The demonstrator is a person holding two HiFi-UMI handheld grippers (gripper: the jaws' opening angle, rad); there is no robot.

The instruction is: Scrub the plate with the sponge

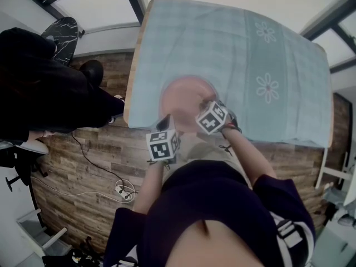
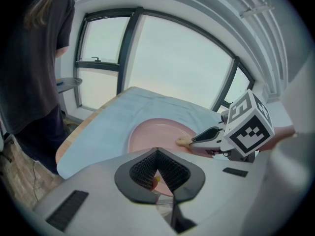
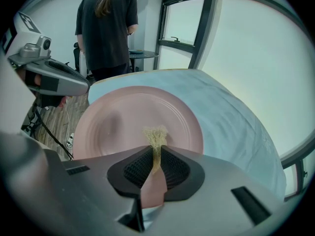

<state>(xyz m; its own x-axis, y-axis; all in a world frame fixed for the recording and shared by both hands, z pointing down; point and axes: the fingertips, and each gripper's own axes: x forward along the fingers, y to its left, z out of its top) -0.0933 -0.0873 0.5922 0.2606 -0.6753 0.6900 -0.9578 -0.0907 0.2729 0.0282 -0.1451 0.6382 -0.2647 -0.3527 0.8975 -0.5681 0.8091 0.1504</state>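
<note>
A pink plate (image 1: 183,96) lies on the light blue tablecloth (image 1: 250,65) near the table's front edge. My left gripper (image 1: 166,121) meets the plate's near rim; in the left gripper view its jaws (image 2: 157,156) stand closed on the pink rim of the plate (image 2: 152,134). My right gripper (image 1: 206,104) is over the plate's right part, shut on a tan fibrous sponge (image 3: 156,135) that pokes out past the gripper (image 3: 156,154) onto the plate (image 3: 123,122). In the left gripper view the sponge (image 2: 184,141) touches the plate's right side.
A person in dark clothes (image 1: 50,88) stands by the table's left side, also seen in the gripper views (image 2: 29,58) (image 3: 108,23). Cables and a power strip (image 1: 119,189) lie on the wooden floor. Windows stand beyond the table's far edge.
</note>
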